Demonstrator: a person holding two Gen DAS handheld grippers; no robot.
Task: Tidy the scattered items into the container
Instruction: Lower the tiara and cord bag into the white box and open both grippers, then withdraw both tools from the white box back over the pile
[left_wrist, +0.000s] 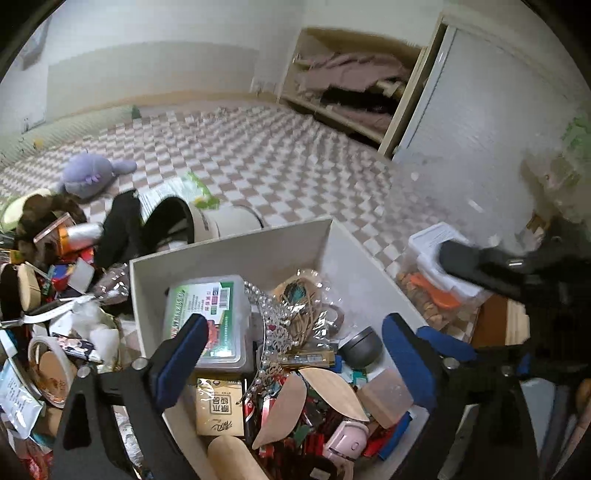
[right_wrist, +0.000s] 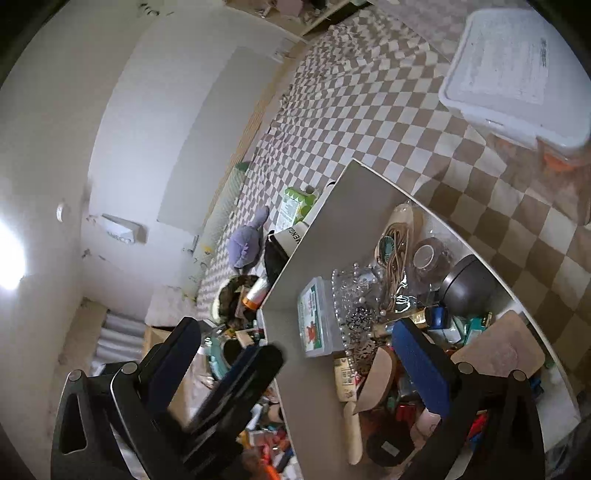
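My left gripper hangs open over the white box, its blue pads wide apart with nothing held between them. Inside the box lie a clear case with a green label, a pearl tiara, a grey round tin, wooden leaf shapes and several small items. A heap of scattered items sits left of the box. My right gripper is open above the white box at its near left corner; a blurred black finger of the left gripper crosses its gap.
A purple plush, a tipped white bucket and a black cloth lie on the checkered mat behind the heap. Right of the box stands a clear lidded tub. An open wardrobe shelf is at the back.
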